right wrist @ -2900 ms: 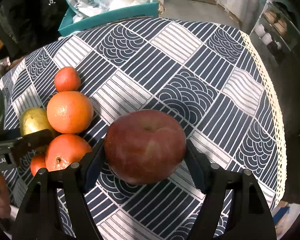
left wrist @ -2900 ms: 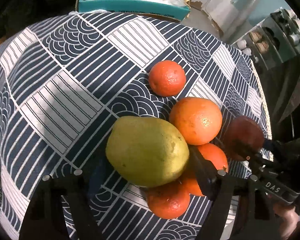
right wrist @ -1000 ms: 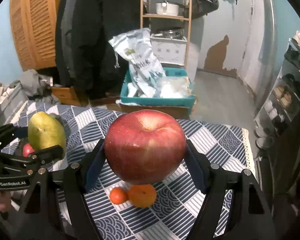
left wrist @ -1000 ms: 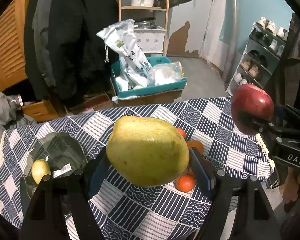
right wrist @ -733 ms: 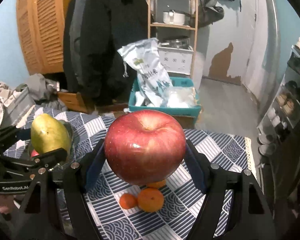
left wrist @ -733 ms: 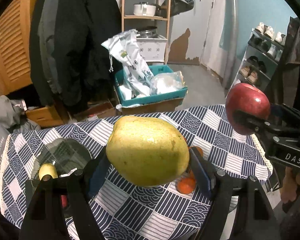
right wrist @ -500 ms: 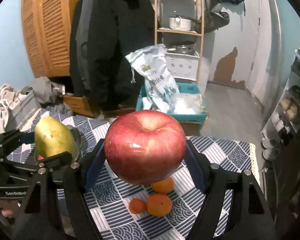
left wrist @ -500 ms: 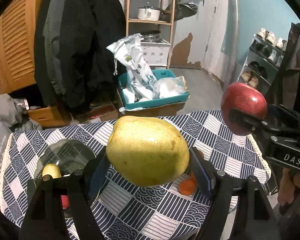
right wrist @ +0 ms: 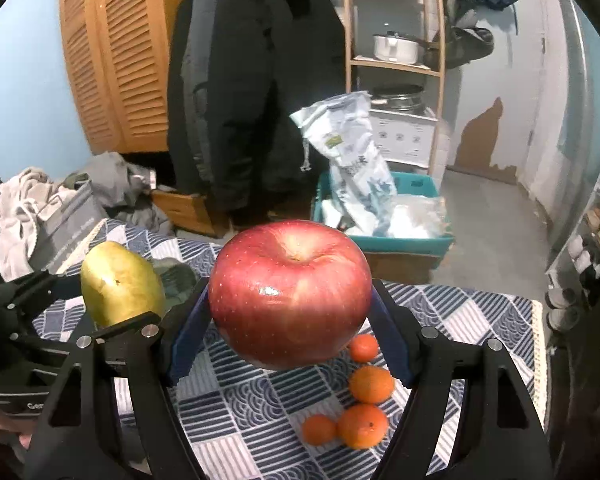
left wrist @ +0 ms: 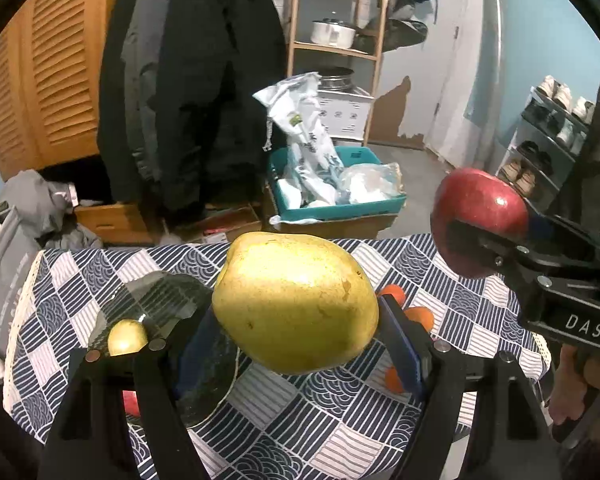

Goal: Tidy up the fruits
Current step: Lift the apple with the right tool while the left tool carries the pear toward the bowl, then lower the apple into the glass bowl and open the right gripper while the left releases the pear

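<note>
Left gripper (left wrist: pixel 296 316): fingers (left wrist: pixel 400 344) spread wide, clamped on the yellow-green pear (left wrist: pixel 296 300), blue pads against both its sides. Pear is held in the air above the desk (left wrist: pixel 340 428).

Right gripper (right wrist: pixel 290 320): fingers (right wrist: pixel 392 340) equally wide, clamped on the red apple (right wrist: pixel 290 294), stem dimple up, also held above the desk. In the left wrist view the apple sits to the right of the pear and higher, well apart from it.

On the desk: navy/white patterned cloth (right wrist: pixel 236 412) with a lace edge. Four oranges (right wrist: pixel 370 384) clustered on the right side, two larger, two small, close together. Dark glass bowl (left wrist: pixel 160 296) on the left side, under the left gripper; a smaller yellow fruit (left wrist: pixel 127 337) inside it, plus something red (left wrist: pixel 131 402) low by the left finger, mostly hidden.

Room: teal crate (left wrist: pixel 336 204) with plastic bags on the floor behind the desk, wooden shelf (right wrist: pixel 396 64) with a lidded pot, dark coats (right wrist: pixel 252 80) hanging, louvered wooden doors (right wrist: pixel 112 48), shoe rack (left wrist: pixel 548 140) at right, clothes pile at left.
</note>
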Demonstrator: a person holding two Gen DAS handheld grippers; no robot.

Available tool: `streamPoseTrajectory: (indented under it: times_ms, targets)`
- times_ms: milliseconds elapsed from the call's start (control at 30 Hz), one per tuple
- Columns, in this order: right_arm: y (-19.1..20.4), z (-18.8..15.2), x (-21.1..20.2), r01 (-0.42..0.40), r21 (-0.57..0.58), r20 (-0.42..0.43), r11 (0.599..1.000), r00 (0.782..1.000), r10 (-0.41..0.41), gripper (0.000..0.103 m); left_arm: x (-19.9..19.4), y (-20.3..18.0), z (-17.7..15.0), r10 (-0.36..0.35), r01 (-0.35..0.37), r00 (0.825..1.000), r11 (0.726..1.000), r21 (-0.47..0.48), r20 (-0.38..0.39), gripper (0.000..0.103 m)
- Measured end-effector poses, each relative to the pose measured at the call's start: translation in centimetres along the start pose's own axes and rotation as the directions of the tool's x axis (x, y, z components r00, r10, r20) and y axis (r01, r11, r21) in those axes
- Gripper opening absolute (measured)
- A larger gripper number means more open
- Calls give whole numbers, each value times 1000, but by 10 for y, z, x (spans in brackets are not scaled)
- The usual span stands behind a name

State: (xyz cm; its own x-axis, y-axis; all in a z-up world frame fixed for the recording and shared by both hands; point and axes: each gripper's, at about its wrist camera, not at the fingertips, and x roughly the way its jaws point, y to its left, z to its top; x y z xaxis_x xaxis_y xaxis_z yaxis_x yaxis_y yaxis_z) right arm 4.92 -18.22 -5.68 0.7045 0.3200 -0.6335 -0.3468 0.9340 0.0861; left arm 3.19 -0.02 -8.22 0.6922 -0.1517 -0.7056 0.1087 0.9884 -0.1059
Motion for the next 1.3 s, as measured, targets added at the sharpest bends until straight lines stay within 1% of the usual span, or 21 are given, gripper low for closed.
streamPoseTrajectory:
  times_ms: [333, 600, 833, 1000, 1300]
  targets:
    - [34, 7, 28, -67, -40, -36, 997, 997, 66, 76, 7, 37, -7, 50, -52, 998, 997, -56, -24, 79]
    - [61, 9, 62, -121, -50, -89, 991, 989, 116, 76, 24, 74, -20, 105, -112, 992, 988, -109, -69, 79]
    - [78, 7, 101, -165, -38, -146, 986, 977, 158, 76, 43, 103, -34, 140, -158, 982, 977, -146, -125, 79]
    - [92, 0, 128, -185, -47, -193, 982, 966, 173, 76, 58, 121, -48, 156, -186, 972, 968, -168, -174, 79]
    - [116, -19, 177, -212, -68, -286, 975, 940, 184, 76, 81, 144, -72, 167, -218, 954, 957, -191, -250, 79]
